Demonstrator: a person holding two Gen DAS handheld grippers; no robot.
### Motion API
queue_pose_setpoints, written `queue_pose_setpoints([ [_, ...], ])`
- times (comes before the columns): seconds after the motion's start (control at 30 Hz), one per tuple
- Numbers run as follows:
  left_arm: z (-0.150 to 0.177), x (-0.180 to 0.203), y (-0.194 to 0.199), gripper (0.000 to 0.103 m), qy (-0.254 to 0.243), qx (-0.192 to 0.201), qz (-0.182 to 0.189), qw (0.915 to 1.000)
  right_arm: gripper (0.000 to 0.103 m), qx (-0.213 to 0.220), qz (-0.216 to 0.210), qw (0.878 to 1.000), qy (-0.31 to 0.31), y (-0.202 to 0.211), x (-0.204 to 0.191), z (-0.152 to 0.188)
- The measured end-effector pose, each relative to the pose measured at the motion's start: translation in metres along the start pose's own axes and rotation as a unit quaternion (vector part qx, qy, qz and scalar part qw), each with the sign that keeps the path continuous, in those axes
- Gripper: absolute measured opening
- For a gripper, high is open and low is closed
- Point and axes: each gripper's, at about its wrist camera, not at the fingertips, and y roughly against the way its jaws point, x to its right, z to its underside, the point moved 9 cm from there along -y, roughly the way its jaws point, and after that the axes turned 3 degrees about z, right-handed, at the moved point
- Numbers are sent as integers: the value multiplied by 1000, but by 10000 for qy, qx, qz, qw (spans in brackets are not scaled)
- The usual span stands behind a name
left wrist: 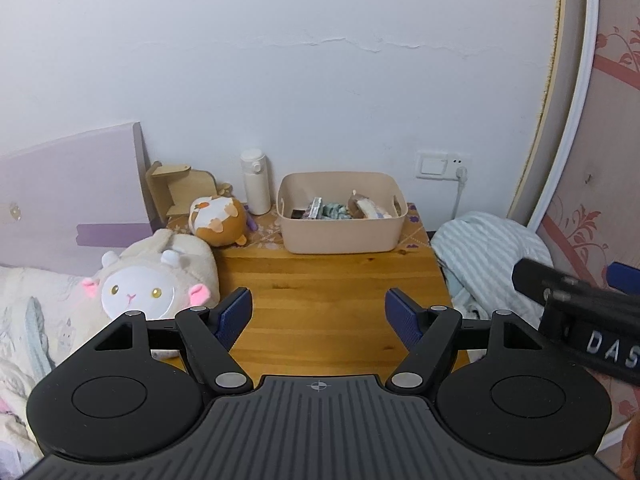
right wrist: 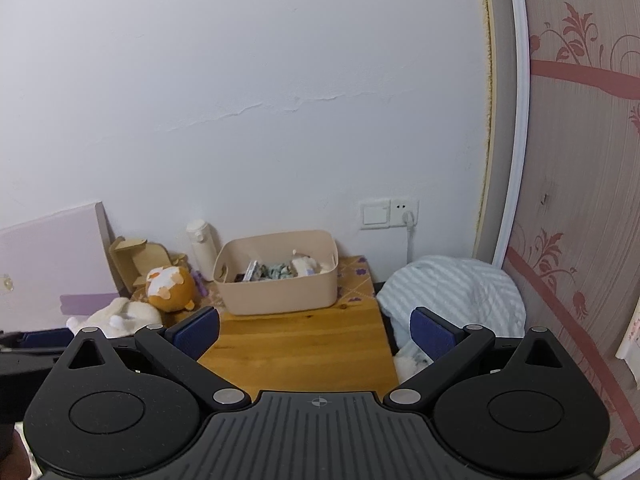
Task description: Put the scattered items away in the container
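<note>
At the lower left of the left wrist view, a sheep plush [left wrist: 138, 280] lies on the bed, its head beside the left edge of the desk [left wrist: 332, 300]. Behind it, an orange and white plush [left wrist: 218, 220] rests on the desk's far left corner, in front of a wooden stand [left wrist: 176, 188] and a white bottle [left wrist: 256, 182].

The left tool [left wrist: 318, 314] hangs over the near part of the desk with its jaws spread wide and nothing between them. In the middle of the frame, the beige container [left wrist: 340, 236] stands at the far edge of the desk, near the wall. It already holds several small items, too small to identify.

The right tool [right wrist: 314, 330] is likewise wide open and empty over the near right of the desk. A striped blanket [right wrist: 452, 296] lies right of the desk.

We judge the step in hand to be either selection of a further item or the end of the task: the bare wood carries nothing loose. If the orange and white plush counts as scattered, the next move calls for a reach to the far left corner and a broad, soft grip.
</note>
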Motion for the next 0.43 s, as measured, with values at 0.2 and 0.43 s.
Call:
queue_pose_setpoints([
  [0.2, 6, 5, 5, 75, -42, -94, -12, 9999, 103, -159, -4, 9999, 57, 6, 2, 14],
  [0.43, 6, 15, 4, 75, -154, -105, 30, 9998, 103, -130, 129, 9998, 1, 9, 12, 15],
])
